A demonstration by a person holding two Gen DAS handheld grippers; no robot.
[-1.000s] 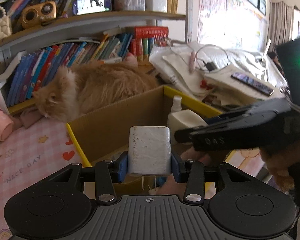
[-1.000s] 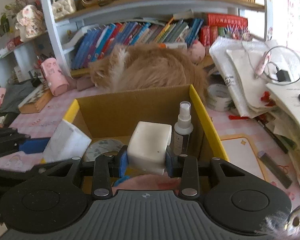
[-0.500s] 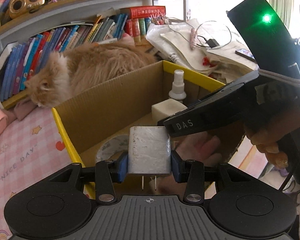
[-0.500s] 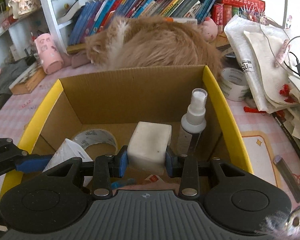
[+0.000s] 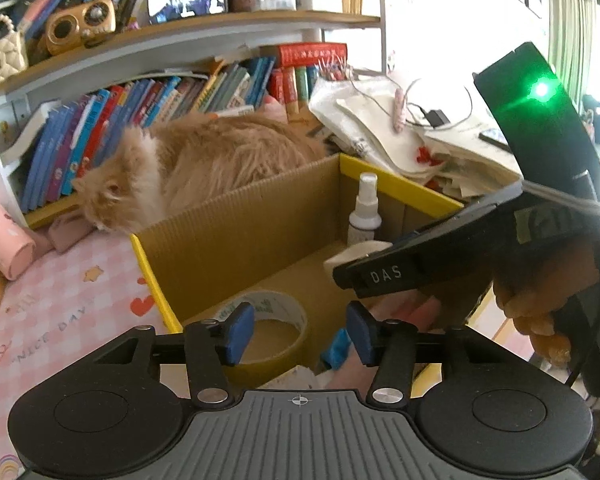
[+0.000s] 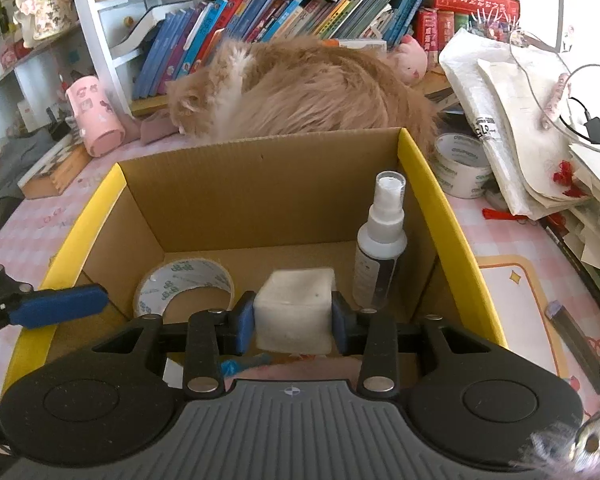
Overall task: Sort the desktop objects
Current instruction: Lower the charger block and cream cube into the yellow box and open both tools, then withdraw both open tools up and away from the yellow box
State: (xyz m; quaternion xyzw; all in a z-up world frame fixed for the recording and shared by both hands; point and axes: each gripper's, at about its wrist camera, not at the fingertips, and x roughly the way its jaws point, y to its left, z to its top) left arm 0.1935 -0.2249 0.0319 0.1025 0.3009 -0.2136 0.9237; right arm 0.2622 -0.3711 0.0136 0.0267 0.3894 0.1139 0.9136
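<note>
Inside the yellow-rimmed cardboard box (image 6: 452,216), a white rectangular block (image 6: 296,312) is seen clamped between the blue pads of the right gripper (image 6: 294,322), just beside an upright white spray bottle (image 6: 380,240). Nothing is held by the left gripper (image 5: 300,334), whose jaws are opening, empty, above a roll of clear tape (image 5: 268,320) on the box floor.

Charger gone from your left gripper (image 5: 298,334)

Its jaws are opening and nothing sits between them now; the white plug block they held a second ago is out of sight. Your right gripper (image 6: 294,322) has dropped deeper into the cardboard box (image 6: 268,184).
</note>
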